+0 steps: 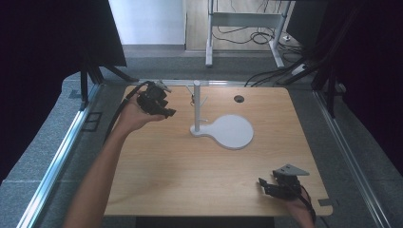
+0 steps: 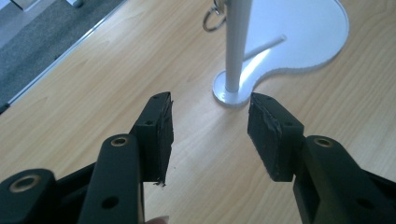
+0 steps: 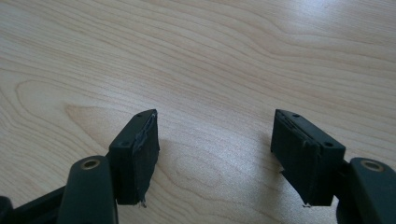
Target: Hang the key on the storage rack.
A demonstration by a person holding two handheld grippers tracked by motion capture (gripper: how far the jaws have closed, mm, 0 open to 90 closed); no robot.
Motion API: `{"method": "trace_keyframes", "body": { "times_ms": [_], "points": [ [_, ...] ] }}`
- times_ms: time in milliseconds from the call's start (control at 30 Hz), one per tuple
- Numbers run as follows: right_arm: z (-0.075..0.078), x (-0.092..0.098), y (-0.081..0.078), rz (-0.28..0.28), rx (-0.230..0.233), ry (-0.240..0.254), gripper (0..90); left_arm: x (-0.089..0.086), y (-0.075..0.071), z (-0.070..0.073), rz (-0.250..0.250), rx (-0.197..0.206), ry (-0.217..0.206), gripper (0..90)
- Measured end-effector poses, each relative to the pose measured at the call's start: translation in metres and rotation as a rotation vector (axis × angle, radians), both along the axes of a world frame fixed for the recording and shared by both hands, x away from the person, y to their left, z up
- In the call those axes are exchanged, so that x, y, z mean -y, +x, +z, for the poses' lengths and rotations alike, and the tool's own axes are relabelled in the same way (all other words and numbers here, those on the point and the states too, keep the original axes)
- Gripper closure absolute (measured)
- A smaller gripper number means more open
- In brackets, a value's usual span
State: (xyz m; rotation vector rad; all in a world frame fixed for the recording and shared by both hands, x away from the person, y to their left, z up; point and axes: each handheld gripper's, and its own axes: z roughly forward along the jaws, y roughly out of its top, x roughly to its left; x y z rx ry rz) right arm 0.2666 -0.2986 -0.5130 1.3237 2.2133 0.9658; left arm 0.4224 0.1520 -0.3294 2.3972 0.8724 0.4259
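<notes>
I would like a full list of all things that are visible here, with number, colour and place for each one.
Table: one, light wood, centre of the high view.
Stand: one, white, upright post with small pegs on a flat rounded base, middle of the table towards the far side.
Ring: one, metal, hanging at the post.
Cable hole: one, dark, far part of the table.
Desk frame: one, white, on the floor behind the table, with cables.
Left hand-held gripper: one, black, open, left of the stand.
Right hand-held gripper: one, black, open, near right corner.
</notes>
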Motion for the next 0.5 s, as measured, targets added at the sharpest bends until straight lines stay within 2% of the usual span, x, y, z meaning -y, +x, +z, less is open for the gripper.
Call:
{"method": "trace_keyframes", "body": {
  "times_ms": [100, 233, 300, 500],
  "points": [
    [0.0, -0.001, 0.0, 0.0, -0.001, -0.006, 32.8, -0.007, -0.014, -0.007, 0.013, 0.009, -0.009, 50.9],
    [0.0, -0.001, 0.0, 0.0, 0.001, -0.007, 32.7, -0.012, -0.024, -0.011, 0.018, 0.014, -0.025, 50.9],
    [0.0, -0.002, 0.0, 0.003, 0.003, -0.011, 32.7, -0.017, -0.035, -0.015, -0.001, 0.019, -0.034, 50.9],
    [0.001, -0.001, 0.0, -0.011, 0.019, -0.008, 32.9, -0.021, -0.051, -0.023, -0.014, 0.023, -0.039, 50.9]
  ]
}}
